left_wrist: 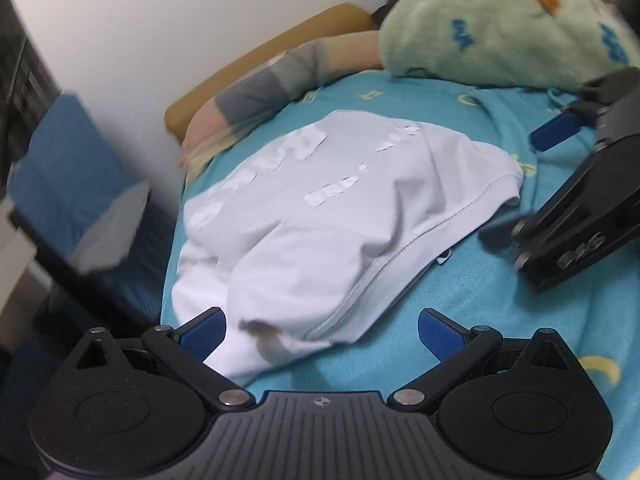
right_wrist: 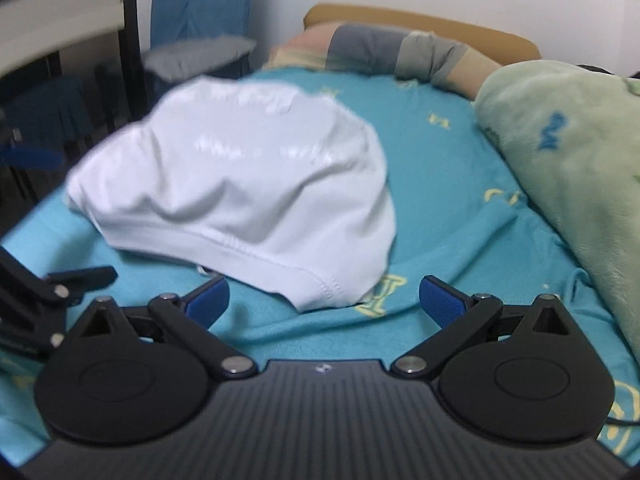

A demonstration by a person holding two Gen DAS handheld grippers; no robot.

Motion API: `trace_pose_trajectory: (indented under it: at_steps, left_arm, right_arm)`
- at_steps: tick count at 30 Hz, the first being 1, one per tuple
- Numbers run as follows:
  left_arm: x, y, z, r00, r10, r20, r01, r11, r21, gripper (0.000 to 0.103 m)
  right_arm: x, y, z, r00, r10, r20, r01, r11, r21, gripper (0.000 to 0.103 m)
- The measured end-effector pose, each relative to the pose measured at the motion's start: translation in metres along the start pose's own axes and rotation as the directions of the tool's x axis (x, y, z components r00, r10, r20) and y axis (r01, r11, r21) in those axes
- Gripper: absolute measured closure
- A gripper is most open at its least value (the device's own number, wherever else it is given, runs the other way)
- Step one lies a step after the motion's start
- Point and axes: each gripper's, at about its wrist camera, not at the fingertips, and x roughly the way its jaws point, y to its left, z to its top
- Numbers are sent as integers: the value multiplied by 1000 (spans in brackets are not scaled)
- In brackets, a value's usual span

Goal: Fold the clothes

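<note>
White cotton T-shirt point(left_wrist: 328, 208) lies bunched, partly folded, near the bed's point(left_wrist: 460, 280) left edge. Left tongs point(left_wrist: 322, 330) and right tongs point(right_wrist: 324, 300) spread, empty; squaring remains.

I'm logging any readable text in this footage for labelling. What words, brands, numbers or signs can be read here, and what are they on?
Nothing can be read with confidence.
White print on the white T-shirt: blurred, illegible.
Yellow shapes on the turquoise bedsheet: letter-like, too blurred to read.
Blue marks on the green blanket: pattern, not text.
Small emblem on the left gripper and right gripper: too small to read.
</note>
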Motion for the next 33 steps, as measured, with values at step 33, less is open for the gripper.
trace_pose_trajectory:
  at_steps: [33]
  left_arm:
    - [-4,8,41,849,442,289,-453,891,-31,0]
  right_arm:
    - [-21,20,6,950,27,313,-16,999,-35,0]
